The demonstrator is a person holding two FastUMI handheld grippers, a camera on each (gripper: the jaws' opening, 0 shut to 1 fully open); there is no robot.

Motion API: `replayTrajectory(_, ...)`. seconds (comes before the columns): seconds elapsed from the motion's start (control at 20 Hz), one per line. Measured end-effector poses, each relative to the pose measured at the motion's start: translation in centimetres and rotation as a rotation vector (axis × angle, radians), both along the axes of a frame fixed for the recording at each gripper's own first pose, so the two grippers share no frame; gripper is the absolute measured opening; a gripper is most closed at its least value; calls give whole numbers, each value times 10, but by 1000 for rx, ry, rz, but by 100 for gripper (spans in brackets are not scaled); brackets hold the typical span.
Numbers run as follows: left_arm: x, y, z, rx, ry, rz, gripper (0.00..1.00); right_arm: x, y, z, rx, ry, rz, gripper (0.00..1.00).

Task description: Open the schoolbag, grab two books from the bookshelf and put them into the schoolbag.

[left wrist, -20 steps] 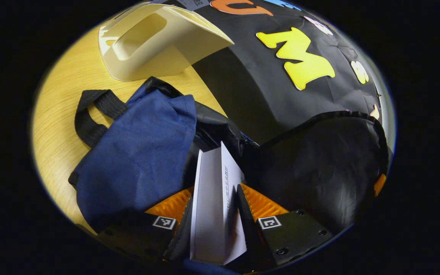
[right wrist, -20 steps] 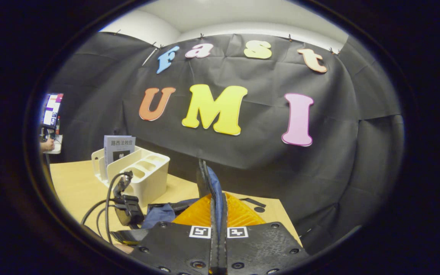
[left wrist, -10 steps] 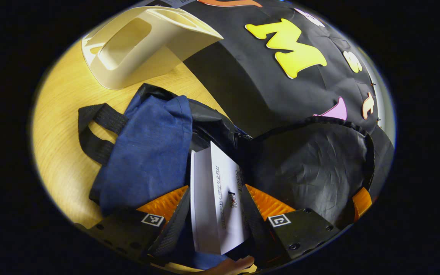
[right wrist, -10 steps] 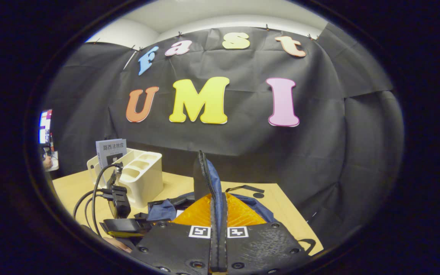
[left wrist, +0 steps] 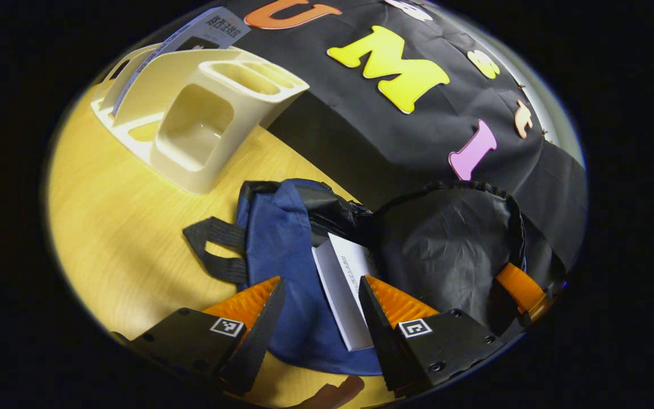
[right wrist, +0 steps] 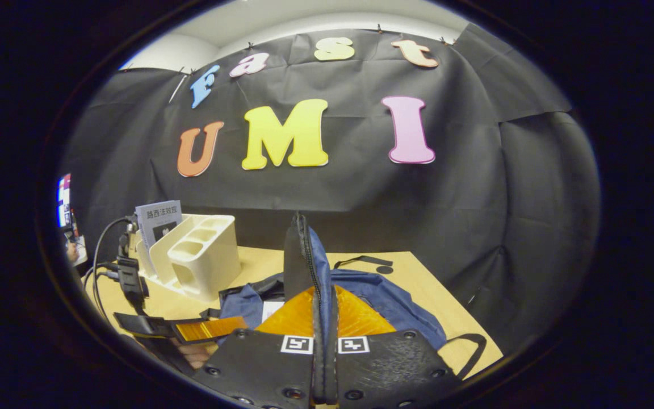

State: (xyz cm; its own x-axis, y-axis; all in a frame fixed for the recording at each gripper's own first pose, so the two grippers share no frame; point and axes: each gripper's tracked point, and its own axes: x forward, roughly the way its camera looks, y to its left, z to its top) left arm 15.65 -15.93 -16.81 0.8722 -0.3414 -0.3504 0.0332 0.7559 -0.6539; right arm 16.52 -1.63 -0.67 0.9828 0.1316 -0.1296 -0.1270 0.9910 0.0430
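Released since 0.5 s ago, 1 white book (left wrist: 345, 287) lies inside the blue schoolbag (left wrist: 281, 250). My left gripper (left wrist: 321, 304) is spread above that schoolbag; my right gripper (right wrist: 325, 318) pinches its raised flap (right wrist: 303, 255). Beyond the schoolbag, the bookshelf (left wrist: 196, 122) holds another book (left wrist: 191, 42).

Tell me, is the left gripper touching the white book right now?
Apart. In the left gripper view the left gripper is open, and the white book lies lower down in the schoolbag between the fingers, with blue fabric showing beside it.
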Motion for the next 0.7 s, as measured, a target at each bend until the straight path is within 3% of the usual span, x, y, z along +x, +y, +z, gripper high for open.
replayTrajectory(0.15, -8, 46, 2, 168, -50, 32, 87, 2, 2, -3, 27, 9, -6, 0)
replayTrajectory(0.35, -14, 105, 13, 251, -79, 79, 88, 1, 1, -3, 15, 9, -7, 4)
replayTrajectory(0.55, -10, 164, 41, 382, -166, 88, 87, 4, 7, -8, 42, 37, 3, 1)
replayTrajectory(0.65, -6, 192, 66, 403, -205, 122, 87, 10, 10, -10, 37, 50, -1, 1)
replayTrajectory(0.7, -5, 201, 77, 396, -219, 133, 98, 10, 9, -8, 39, 48, -8, 1)
